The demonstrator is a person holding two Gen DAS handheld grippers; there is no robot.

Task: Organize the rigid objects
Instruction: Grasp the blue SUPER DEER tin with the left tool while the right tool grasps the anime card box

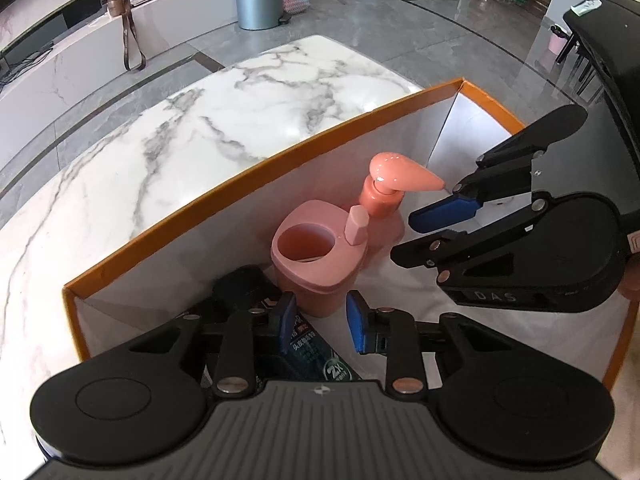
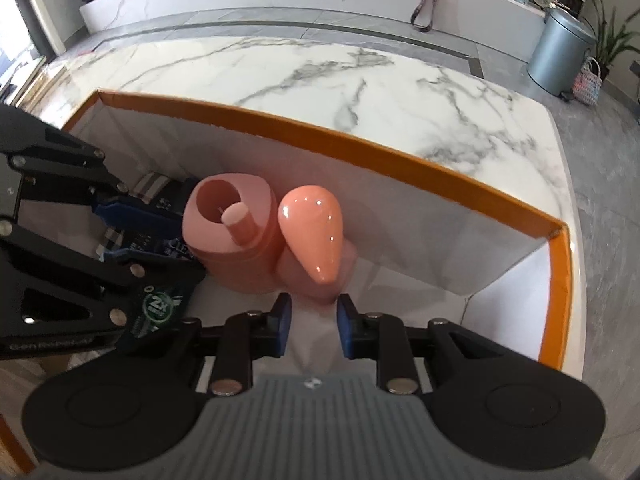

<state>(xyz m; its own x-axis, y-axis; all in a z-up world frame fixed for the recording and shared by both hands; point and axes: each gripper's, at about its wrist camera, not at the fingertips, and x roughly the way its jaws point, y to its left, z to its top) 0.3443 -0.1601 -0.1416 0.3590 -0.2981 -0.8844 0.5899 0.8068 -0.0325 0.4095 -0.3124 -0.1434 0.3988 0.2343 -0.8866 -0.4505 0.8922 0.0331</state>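
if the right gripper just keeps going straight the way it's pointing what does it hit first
Most likely the pump bottle: its body sits just ahead of the right gripper, in line with the gap between its fingers. Depth is hard to judge.

Pink holder cup (image 1: 316,260) stood upright in orange-rimmed box (image 1: 248,172), round opening on top, small pink peg at its edge. Coral pump bottle (image 2: 314,240) upright, touching it. Dark printed package (image 1: 316,356) lay flat on box floor beside holder
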